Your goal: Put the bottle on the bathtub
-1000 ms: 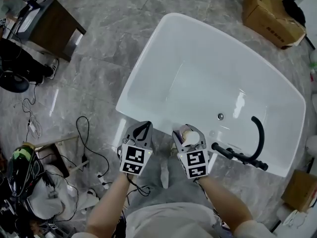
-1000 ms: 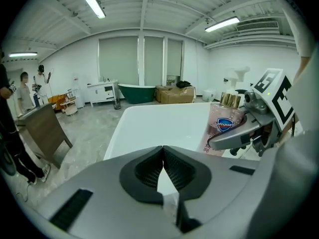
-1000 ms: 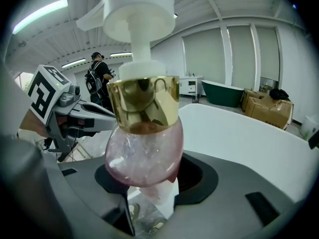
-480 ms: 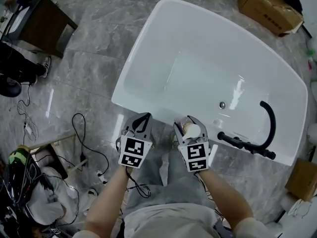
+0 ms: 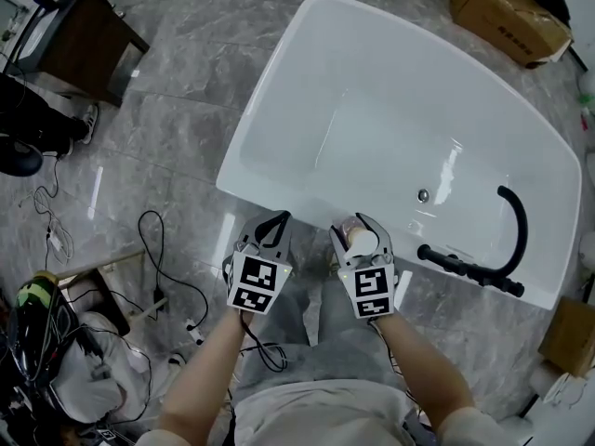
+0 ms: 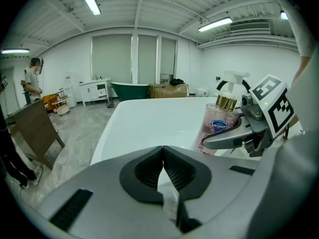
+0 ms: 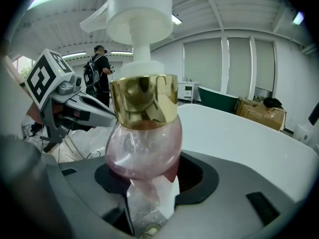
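Though barely shifted over the last second, kept the right tongs clenched on the bottle, gripping its pink belly below the gold collar and white pump. Held it about upright at the near edge of the bathtub, to the left of the black tap, and not yet set down so far as could be judged. Kept the left tongs clenched on nothing, tips together, level with the right pair and just beside them at the same edge. Saw mostly a swing of the view, with bathtub and black tap a little farther right than before and both tongs fractionally nearer the rim. Judged the carry nearly done and the placing not begun. Needed a short reach forward over the flat rim, then a lowering and a release. Judged the narrow, glossy ledge a risk for a top-heavy pump bottle, likely to tip if let go off-centre.
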Demonstrator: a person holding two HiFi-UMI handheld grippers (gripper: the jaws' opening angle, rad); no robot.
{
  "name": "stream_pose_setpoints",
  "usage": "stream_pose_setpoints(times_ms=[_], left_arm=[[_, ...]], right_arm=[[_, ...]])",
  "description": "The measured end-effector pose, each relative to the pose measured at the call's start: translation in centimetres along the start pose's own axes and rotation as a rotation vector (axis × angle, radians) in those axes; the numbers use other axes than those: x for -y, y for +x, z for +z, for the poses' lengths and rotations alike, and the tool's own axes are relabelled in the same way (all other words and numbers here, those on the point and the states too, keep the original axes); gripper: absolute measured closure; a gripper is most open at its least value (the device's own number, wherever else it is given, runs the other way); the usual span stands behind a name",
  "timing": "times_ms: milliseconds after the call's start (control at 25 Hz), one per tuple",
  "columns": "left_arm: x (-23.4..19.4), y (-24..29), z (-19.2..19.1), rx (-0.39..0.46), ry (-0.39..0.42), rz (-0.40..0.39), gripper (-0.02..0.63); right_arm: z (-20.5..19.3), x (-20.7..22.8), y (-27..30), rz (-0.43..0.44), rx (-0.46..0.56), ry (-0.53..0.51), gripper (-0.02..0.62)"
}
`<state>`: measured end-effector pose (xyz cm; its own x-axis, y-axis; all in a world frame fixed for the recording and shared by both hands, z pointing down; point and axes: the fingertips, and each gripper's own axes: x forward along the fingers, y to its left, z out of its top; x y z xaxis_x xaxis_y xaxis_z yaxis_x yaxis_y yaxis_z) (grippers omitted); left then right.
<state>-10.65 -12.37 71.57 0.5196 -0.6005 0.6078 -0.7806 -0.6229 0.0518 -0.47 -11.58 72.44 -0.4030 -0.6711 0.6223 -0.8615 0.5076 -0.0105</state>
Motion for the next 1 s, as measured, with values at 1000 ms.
stream_pose_setpoints(times_ms=[1000], left_arm=[[0.6,-4.0,8.5,0.024,0.050,0.017,0.588]], right_arm=[[2.2,0.8,-6.5,0.142,-0.138,0.022,0.301]])
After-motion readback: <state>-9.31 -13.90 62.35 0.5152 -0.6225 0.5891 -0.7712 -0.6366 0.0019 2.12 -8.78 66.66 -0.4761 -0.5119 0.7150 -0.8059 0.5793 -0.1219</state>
